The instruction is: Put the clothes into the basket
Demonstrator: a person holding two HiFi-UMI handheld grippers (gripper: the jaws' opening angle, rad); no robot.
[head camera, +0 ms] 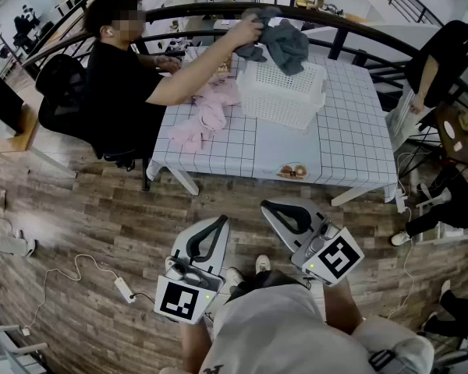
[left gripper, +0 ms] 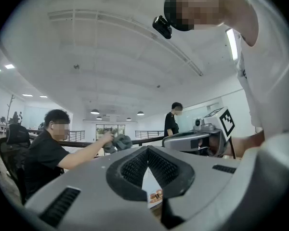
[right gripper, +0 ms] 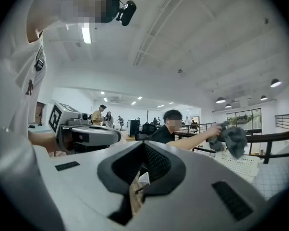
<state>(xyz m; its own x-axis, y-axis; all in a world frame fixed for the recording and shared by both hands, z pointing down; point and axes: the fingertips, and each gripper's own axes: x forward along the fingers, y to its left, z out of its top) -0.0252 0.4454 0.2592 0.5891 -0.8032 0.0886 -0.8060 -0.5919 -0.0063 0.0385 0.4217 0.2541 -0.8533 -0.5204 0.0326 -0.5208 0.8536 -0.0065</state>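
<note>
Nearest, my pale shirt [head camera: 273,326] fills the bottom edge and hides my forearms. Just beyond it my left claw [head camera: 216,226] and right claw [head camera: 277,210] hang level over the wooden floor [head camera: 78,224], side by side. Each is pinched closed with nothing between the jaws. Both are well apart from the checked worktop [head camera: 351,139].

On the worktop stands the white basket [head camera: 285,92]. A seated person in black [head camera: 113,76] holds a grey garment [head camera: 285,41] over its far rim, so I cannot tell what lies inside. Pink clothes [head camera: 207,115] lie crumpled just left of the basket. A small item [head camera: 292,171] at the worktop's near edge is too small to identify. A second person [head camera: 444,61] is cut off at the right edge.
</note>
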